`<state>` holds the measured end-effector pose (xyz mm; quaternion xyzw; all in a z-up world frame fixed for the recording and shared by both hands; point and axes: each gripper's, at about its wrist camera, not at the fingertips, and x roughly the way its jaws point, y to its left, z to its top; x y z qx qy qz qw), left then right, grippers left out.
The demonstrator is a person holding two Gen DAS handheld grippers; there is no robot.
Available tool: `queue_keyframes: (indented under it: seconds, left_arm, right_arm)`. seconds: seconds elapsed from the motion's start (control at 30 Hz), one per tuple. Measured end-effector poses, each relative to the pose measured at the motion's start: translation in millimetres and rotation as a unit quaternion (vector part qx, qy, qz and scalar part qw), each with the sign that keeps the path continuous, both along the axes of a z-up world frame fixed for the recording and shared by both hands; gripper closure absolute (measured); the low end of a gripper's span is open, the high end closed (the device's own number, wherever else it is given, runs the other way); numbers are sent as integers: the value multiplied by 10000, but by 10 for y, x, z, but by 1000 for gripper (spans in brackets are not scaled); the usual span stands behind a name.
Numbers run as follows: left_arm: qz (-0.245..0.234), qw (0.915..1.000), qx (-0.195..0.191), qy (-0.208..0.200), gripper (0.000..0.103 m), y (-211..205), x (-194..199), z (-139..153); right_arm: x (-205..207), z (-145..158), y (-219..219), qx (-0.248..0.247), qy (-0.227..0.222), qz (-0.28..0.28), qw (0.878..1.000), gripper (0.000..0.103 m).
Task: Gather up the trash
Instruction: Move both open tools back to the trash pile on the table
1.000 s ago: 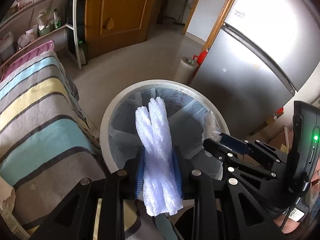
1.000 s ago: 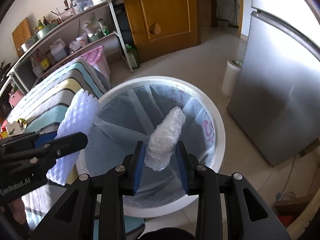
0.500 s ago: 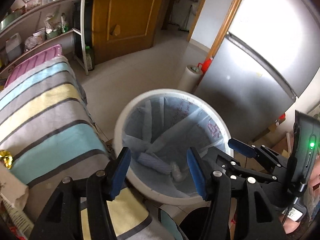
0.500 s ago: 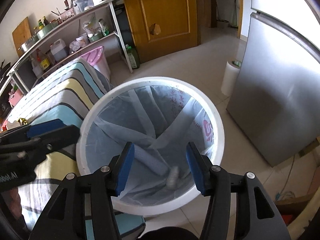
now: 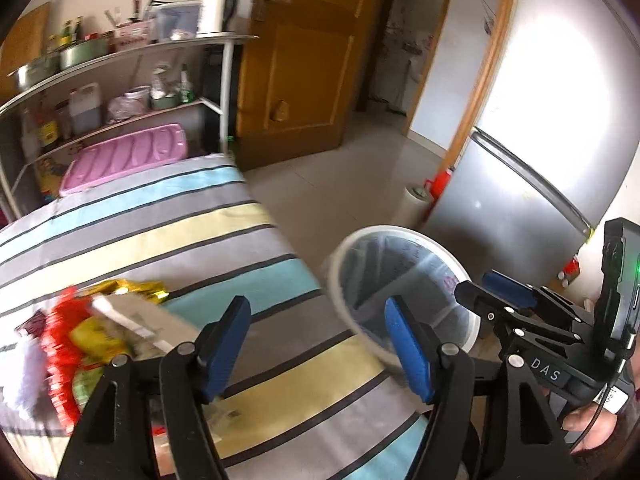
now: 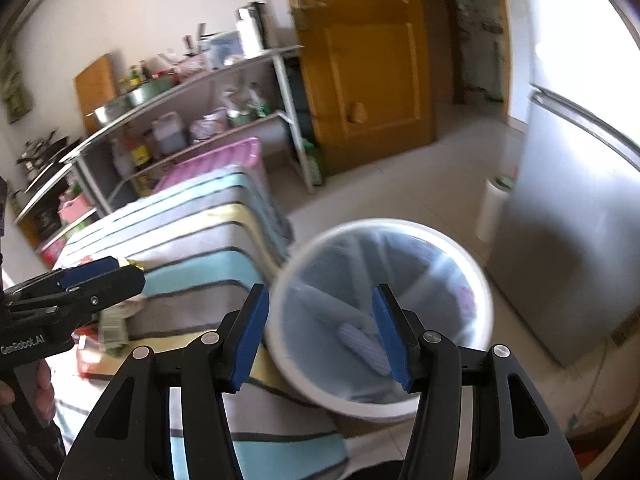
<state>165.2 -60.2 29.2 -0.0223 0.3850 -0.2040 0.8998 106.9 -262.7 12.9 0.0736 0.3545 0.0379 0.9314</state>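
A silver fridge (image 5: 516, 184) stands by the orange door (image 6: 360, 60), with a cluttered shelf rack (image 5: 120, 80) along the wall. A striped cloth (image 5: 168, 240) covers the table, beside the white bin (image 6: 476, 280) with its clear liner. White foam wrap (image 6: 360, 340) lies in the bin's bottom. More trash (image 5: 80, 336), red, yellow and gold wrappers with paper, lies in a blurred heap on the cloth. The left gripper (image 5: 318, 350) hangs above the cloth, jaws widening with nothing between them. The right gripper (image 6: 320, 336) is over the bin's near rim, jaws apart and empty.
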Motion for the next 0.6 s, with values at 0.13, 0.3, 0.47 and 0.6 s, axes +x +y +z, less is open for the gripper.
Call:
queue_keyframes:
  seconds: [0.13,0.3,0.47,0.6]
  left_arm:
    - [338,9991,158,-199,30,347,-88,68]
    - [745,9957,401,-367,27,887,-184,79]
    - [1190,9914,473,-275,26,1456,-210,-21]
    - [1488,9878,424,-151,25,1837,-210,-147]
  right_arm:
    - [67,18,326,57,-33,374,9993,48]
    - [186,-2,783,78,-46,1039,9945,48]
    - [364,-87,1246,65,44,1592,9872,48]
    - [498,-174,1542,89,148,1991,9798,48]
